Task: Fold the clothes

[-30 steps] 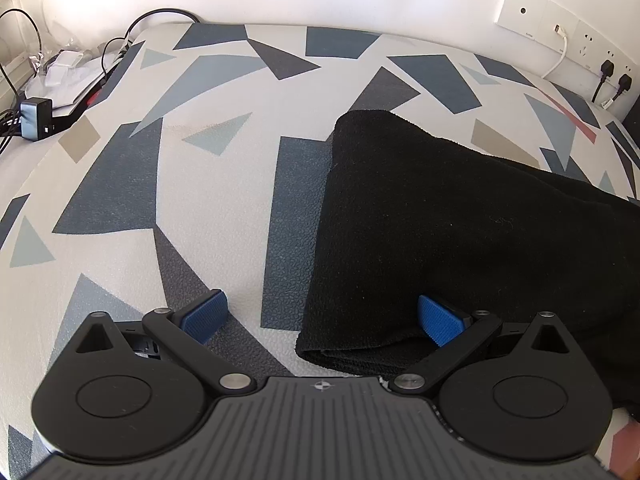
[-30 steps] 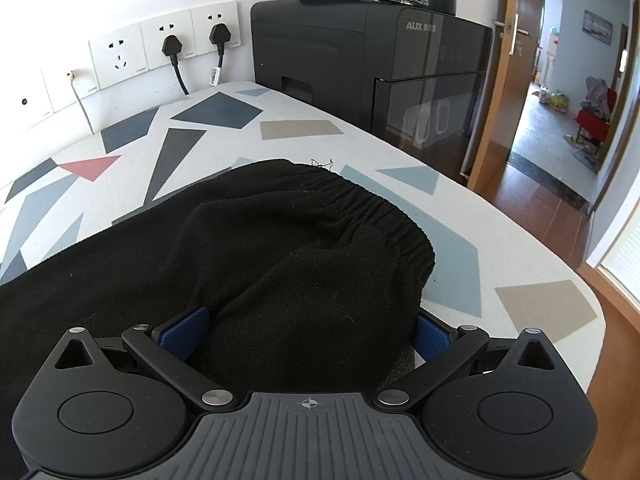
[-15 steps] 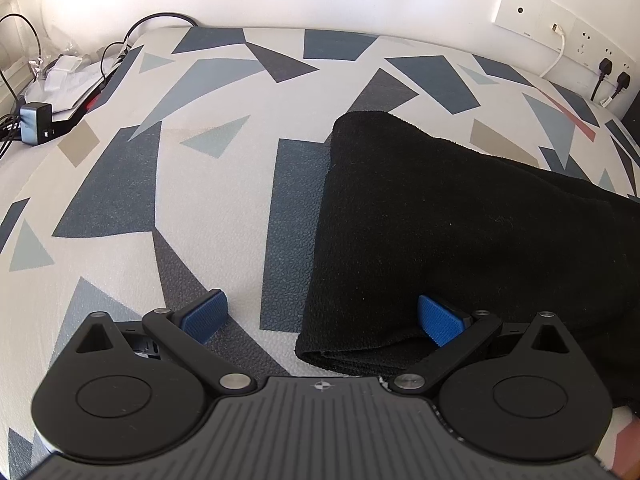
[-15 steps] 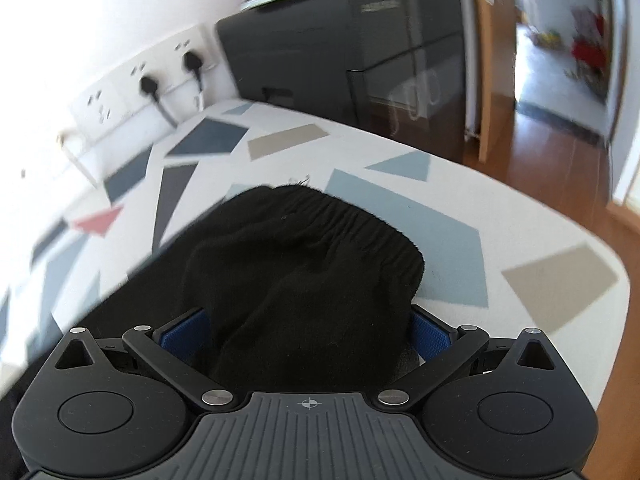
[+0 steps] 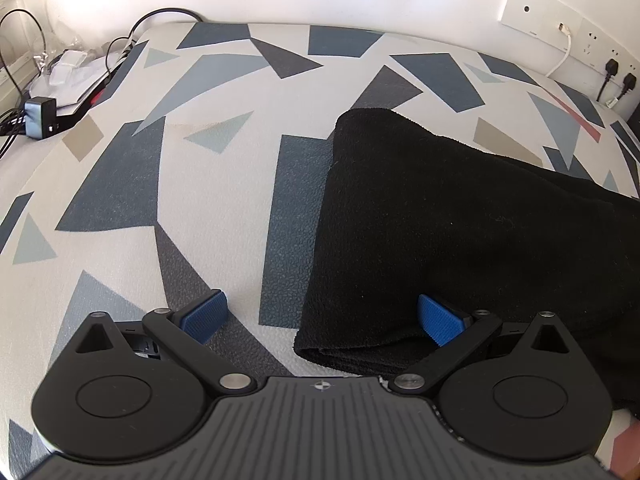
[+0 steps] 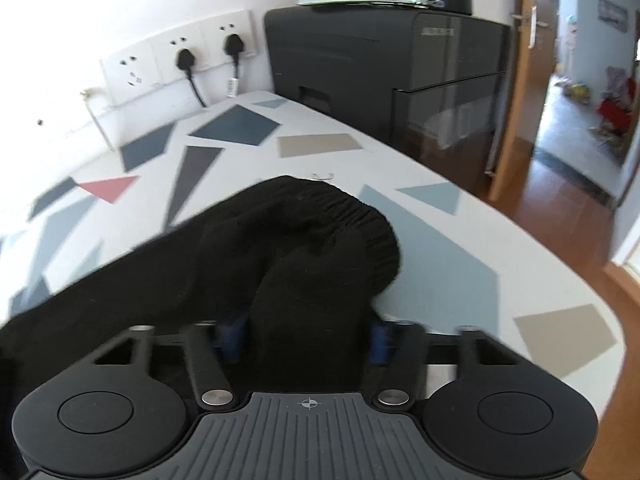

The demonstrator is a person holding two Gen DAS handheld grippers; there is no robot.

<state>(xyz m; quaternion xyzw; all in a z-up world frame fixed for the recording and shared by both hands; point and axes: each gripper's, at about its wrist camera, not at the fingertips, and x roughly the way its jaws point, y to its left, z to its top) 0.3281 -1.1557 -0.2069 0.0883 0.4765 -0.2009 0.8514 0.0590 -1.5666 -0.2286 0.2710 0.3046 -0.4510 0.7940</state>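
Observation:
A black fleece garment [image 5: 460, 208] lies folded lengthwise on the patterned table cover [image 5: 200, 208]. My left gripper [image 5: 322, 318] is open and straddles the garment's near left corner: one blue pad [image 5: 440, 318] rests on the cloth, the other on the cover. In the right wrist view the garment's elastic waistband end [image 6: 312, 240] is bunched into a hump. My right gripper [image 6: 306, 340] is closing on it, and the blue pads [image 6: 232, 336] press the gathered cloth from both sides.
Wall sockets with plugs [image 6: 208, 56] are behind the table. A black appliance [image 6: 384, 76] stands at its far right end, beside an open door [image 6: 532, 80]. Cables and a charger [image 5: 40, 116] lie at the far left. The table's right edge [image 6: 560, 280] drops to wooden floor.
The right jaws have narrowed from wide open onto the waistband, pushing the flat cloth up into a hump between the pads. The left gripper and its end of the garment have not moved.

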